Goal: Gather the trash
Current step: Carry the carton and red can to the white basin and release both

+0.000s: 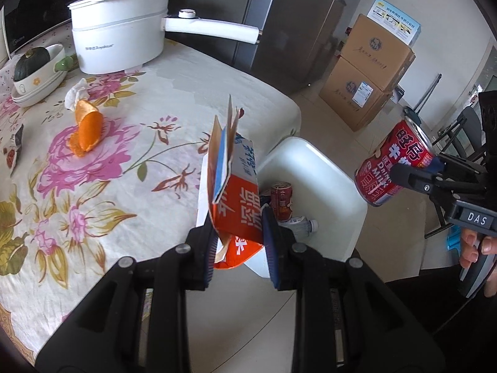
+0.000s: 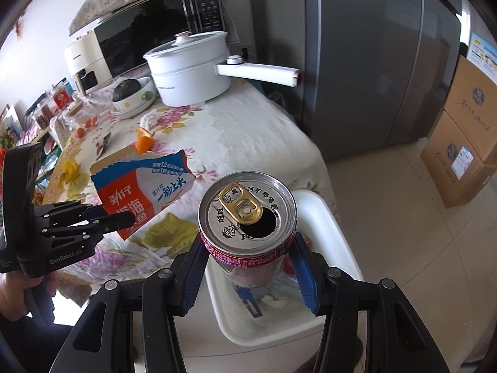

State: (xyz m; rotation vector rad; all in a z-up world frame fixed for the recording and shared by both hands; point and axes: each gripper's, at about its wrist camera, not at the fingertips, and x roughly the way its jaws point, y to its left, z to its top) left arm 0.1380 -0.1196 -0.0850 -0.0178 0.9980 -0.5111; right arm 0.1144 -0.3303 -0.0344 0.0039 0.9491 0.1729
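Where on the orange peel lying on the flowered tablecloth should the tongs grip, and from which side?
Grip the orange peel across its raised, curled hump, coming down from above with one finger on each long side. It lies cupped on the tablecloth, so its flat edges offer little to pinch. The crumpled tissue beside it crowds that end.

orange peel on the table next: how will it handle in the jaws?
The orange peel is a thin curled shell with nothing inside, so probably very light and soft; it may flatten or tear when squeezed. Its ragged, open shape should keep it from rolling. The floral tablecloth beneath could snag or bunch.
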